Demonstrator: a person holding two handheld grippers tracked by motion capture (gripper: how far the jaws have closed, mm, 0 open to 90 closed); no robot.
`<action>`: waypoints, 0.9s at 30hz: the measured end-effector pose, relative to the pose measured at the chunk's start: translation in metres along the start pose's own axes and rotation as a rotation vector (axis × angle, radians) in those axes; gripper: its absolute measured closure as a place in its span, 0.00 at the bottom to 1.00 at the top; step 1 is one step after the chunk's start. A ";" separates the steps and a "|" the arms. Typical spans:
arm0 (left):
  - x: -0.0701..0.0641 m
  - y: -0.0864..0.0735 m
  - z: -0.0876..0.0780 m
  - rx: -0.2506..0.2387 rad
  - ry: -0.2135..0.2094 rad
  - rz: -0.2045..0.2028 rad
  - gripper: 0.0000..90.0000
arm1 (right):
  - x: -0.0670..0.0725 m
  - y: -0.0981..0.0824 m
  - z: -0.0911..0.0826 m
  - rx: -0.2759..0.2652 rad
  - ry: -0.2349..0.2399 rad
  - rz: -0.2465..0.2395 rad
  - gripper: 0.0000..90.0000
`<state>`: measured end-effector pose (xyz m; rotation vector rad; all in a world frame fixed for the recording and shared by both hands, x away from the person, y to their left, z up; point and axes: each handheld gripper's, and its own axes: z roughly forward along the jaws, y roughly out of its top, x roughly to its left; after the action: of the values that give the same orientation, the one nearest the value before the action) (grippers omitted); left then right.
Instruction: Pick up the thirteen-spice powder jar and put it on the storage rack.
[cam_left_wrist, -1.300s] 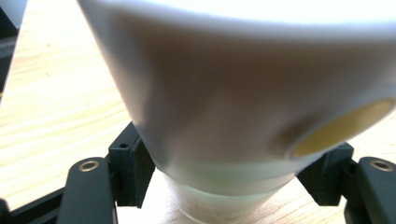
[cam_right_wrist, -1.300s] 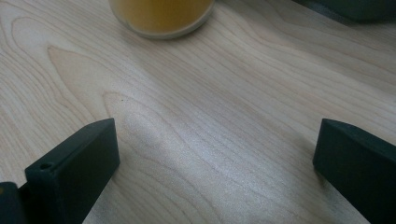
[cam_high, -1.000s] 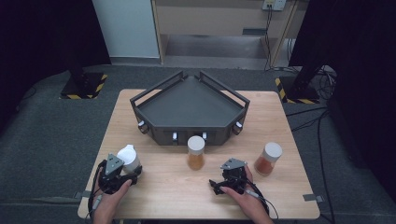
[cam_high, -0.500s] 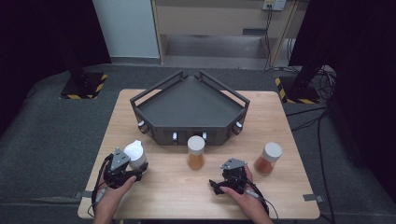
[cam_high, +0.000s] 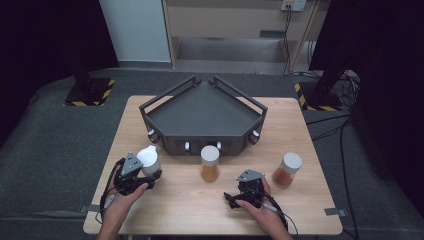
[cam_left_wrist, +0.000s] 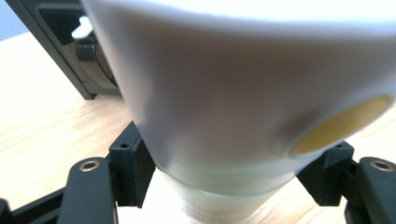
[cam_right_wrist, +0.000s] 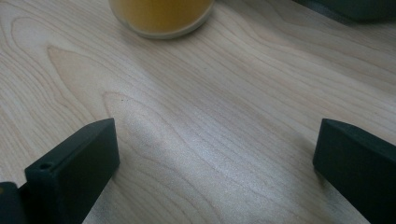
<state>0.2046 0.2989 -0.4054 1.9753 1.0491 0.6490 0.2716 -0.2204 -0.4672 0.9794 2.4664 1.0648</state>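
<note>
Dark curtains ring a pale wood-grain table (cam_high: 175, 210) that carries an angular black tray (cam_high: 202, 117) with raised rails. Near its front stand an amber-filled jar (cam_high: 209, 164) and, well to the right, an orange-filled jar (cam_high: 286, 170), both cylindrical with white lids. At the table's left the left gripper (cam_high: 142, 175) pinches a smooth white-capped jar (cam_left_wrist: 243, 93) between its jaws; tilted in the grip, it could slip free. The right gripper (cam_high: 237, 197) rests low, jaws spread wide over bare wood.
</note>
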 end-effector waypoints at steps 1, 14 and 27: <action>0.001 0.002 0.000 0.001 0.001 0.003 0.32 | 0.000 0.000 0.000 0.000 0.000 0.000 0.00; 0.008 0.012 -0.005 -0.011 -0.030 0.025 0.32 | 0.000 0.000 0.000 0.000 0.000 0.000 0.00; 0.018 0.022 -0.008 -0.029 -0.077 0.046 0.32 | 0.000 0.000 0.000 0.000 0.000 0.000 0.00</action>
<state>0.2180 0.3101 -0.3811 1.9886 0.9456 0.6050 0.2716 -0.2204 -0.4672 0.9793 2.4665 1.0648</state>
